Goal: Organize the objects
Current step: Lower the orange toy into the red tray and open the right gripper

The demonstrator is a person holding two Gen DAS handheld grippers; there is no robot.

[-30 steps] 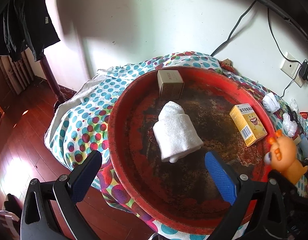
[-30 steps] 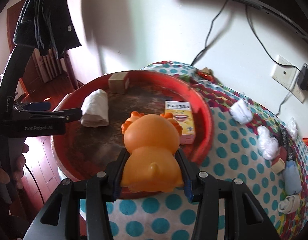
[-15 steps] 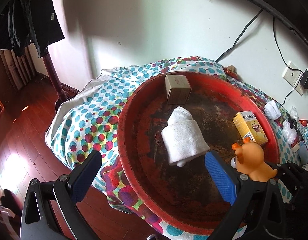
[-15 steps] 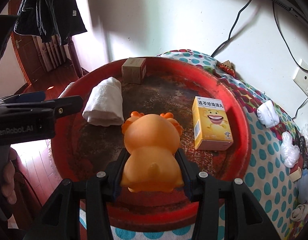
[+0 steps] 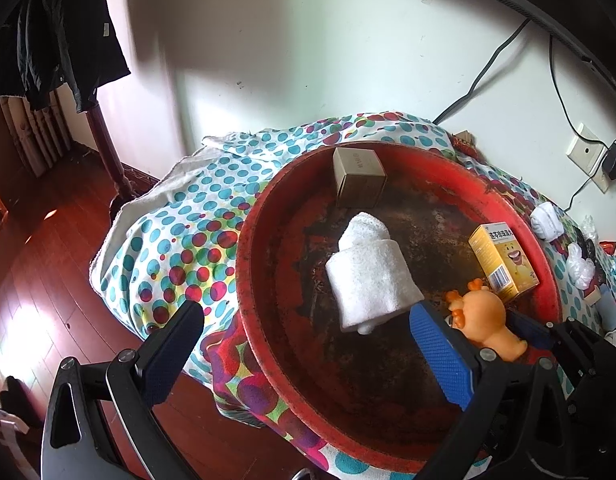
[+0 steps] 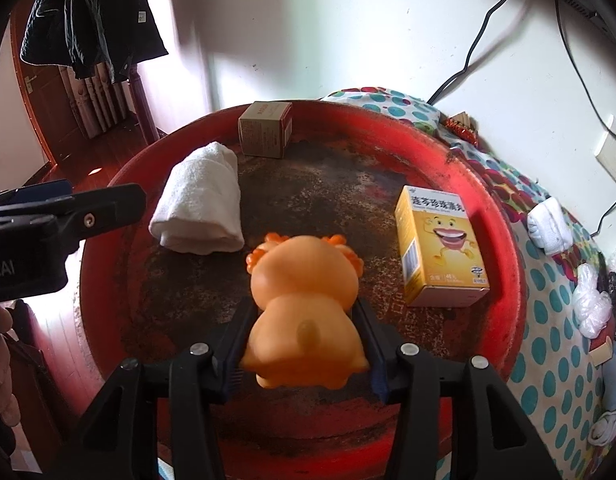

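Risk is a tumble: right gripper (image 6: pixel 304 320) clamps the orange toy (image 6: pixel 304 292) low over the red basin (image 6: pixel 504 232), close beside the yellow box (image 6: pixel 436 244) (left gripper (image 5: pixel 304 344) gapes empty), so careless release may topple both.

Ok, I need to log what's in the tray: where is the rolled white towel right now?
The rolled white towel lies in the red tray, on its left side in the right wrist view, just in front of the brown cardboard box.
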